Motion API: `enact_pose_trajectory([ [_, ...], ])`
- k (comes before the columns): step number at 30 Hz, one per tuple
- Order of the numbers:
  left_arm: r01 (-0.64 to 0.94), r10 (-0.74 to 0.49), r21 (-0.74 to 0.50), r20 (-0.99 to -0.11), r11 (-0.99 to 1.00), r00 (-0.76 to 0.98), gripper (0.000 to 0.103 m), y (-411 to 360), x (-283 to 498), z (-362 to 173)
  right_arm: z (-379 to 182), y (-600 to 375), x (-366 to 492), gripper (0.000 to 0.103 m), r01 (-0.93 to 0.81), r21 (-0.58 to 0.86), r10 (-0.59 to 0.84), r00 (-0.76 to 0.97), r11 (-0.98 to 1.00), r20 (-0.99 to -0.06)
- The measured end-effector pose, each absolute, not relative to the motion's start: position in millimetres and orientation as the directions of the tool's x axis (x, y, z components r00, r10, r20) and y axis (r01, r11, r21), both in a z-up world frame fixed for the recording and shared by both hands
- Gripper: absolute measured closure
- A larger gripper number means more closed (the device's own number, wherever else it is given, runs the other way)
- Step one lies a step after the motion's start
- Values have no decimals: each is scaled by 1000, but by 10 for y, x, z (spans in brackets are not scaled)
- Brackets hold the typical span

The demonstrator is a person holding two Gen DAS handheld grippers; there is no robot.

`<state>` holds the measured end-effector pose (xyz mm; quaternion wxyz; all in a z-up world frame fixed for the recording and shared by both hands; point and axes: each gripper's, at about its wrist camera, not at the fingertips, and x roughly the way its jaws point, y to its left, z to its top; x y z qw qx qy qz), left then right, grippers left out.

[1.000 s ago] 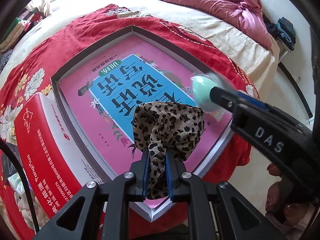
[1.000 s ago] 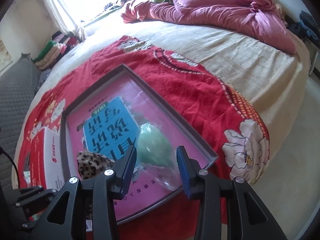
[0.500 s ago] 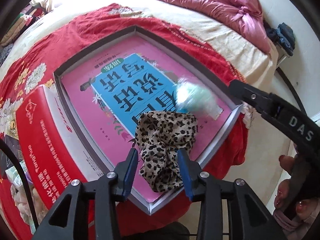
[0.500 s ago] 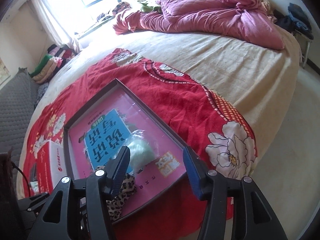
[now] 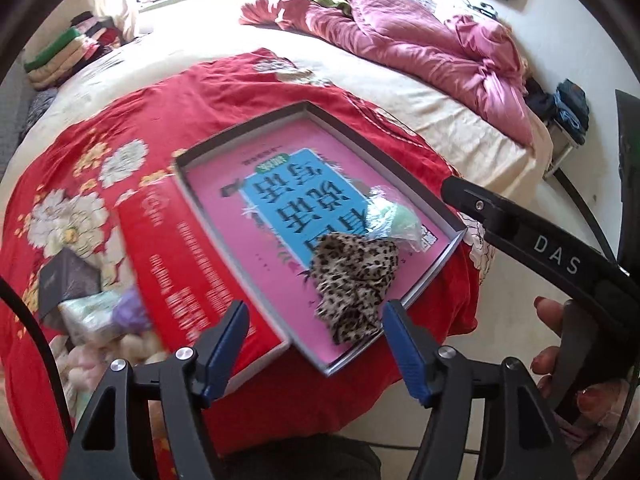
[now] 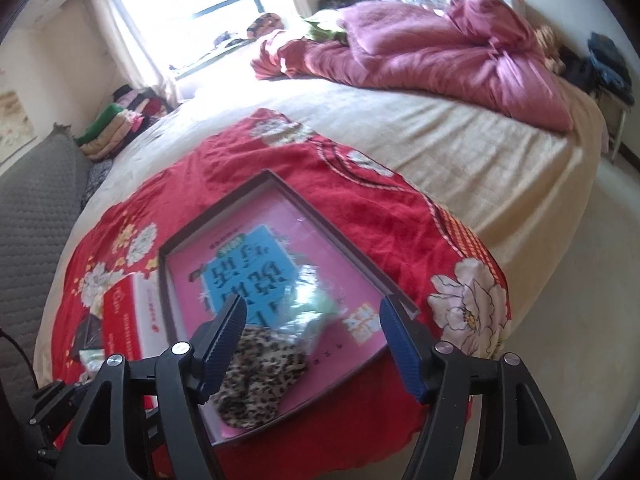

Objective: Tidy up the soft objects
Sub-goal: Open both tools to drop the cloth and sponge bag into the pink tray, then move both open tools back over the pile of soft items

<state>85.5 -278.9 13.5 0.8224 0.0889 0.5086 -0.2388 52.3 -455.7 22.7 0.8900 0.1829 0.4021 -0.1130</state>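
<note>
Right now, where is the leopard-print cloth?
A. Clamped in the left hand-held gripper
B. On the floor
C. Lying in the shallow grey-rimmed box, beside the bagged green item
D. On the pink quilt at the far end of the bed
C: the leopard-print cloth lies loose in the shallow grey-rimmed box, touching the bagged green item, while the left hand-held gripper stands open above it.

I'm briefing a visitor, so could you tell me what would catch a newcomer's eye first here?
The shallow tray with its pink and blue lining, lying on the red floral blanket. At its near corner lie a leopard-print cloth and a pale green item in clear wrap. A crumpled pink quilt lies at the bed's far end.
</note>
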Motion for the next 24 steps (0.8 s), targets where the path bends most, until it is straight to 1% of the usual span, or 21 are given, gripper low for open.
enact_pose_trajectory([
  [4,435,-275,-77,-868,897,413,29,-2503,821,271,403,-4321,522,30,303,218,-46,672,928,-739],
  [15,281,-203,-60,-836,958,510,28,-1564,861,592,944,-3501,519,28,140,243,62,740,960,-670],
  [22,177,-185,-105,-823,979,537,27,-817,904,737,1182,-2976,532,28,48,247,125,759,968,-639],
  [24,149,-167,-102,-824,984,541,27,-611,912,778,1261,-2790,549,28,10,243,150,759,970,-633],
])
